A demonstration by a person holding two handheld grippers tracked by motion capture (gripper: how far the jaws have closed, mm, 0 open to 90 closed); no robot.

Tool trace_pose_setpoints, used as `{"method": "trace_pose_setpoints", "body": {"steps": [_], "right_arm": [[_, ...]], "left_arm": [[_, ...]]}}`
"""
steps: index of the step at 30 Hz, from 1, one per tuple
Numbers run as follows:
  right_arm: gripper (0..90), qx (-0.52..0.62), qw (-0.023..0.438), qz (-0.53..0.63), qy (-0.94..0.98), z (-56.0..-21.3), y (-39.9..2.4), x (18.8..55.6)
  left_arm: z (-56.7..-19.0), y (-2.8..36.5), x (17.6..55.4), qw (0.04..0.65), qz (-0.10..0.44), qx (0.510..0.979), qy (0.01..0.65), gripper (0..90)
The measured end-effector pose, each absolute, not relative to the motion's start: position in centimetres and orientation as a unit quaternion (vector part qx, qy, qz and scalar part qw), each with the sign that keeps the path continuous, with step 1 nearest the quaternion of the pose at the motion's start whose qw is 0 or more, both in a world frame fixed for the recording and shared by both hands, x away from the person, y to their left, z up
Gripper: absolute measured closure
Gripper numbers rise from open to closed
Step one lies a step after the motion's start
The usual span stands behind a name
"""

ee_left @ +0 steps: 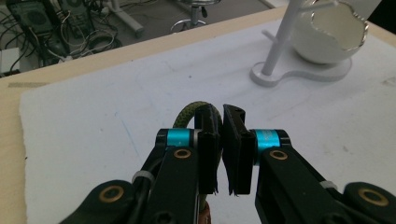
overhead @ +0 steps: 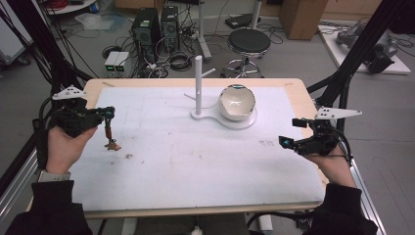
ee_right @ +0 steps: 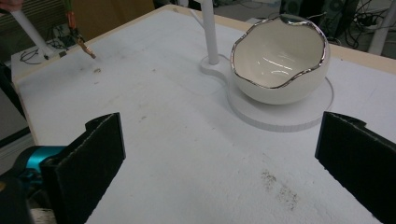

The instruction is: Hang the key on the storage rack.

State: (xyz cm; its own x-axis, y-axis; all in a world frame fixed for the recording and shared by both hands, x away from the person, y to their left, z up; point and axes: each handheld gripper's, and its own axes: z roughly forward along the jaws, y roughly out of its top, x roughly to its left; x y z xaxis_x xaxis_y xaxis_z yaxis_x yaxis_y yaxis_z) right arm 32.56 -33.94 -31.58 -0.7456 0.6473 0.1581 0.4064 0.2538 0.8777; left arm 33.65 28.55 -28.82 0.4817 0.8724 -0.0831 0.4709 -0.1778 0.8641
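White table mat (overhead: 195, 161); left gripper (ee_left: 220, 140) jaws pinch olive cord (ee_left: 186, 114), high view reveals dangling clasp (overhead: 112, 145); right gripper (ee_right: 219, 154) jaws apart.

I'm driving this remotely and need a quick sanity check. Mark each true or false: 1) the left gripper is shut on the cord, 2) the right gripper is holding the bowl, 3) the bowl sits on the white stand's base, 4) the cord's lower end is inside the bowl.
1) True. The left gripper is shut on the green cord, which hangs down from it toward the table in the high view.
2) False. The right gripper is open and holds nothing, well short of the bowl.
3) True. The bowl rests on the round base of the white stand, beside its post.
4) False. The cord's lower end hangs at the table's left side, far from the bowl.
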Motion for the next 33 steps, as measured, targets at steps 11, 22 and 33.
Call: {"method": "trace_pose_setpoints", "body": {"steps": [11, 22, 33], "right_arm": [[1.0, 0.337, 0.118, 0.515, 0.78, -31.4, -33.9, 32.4], [1.0, 0.331, 0.11, 0.516, 0.783, -31.6, -33.1, 32.6], [1.0, 0.329, 0.105, 0.514, 0.785, -31.9, -32.8, 32.9]], "left_arm": [[-28.4, 25.3, 35.0, 0.467, 0.194, 0.74, 0.443, 84.0], [-26.3, 17.3, 38.3, 0.468, 0.17, 0.766, 0.406, 84.0], [-26.0, 8.6, 41.4, 0.457, 0.17, 0.779, 0.394, 84.3]]}}
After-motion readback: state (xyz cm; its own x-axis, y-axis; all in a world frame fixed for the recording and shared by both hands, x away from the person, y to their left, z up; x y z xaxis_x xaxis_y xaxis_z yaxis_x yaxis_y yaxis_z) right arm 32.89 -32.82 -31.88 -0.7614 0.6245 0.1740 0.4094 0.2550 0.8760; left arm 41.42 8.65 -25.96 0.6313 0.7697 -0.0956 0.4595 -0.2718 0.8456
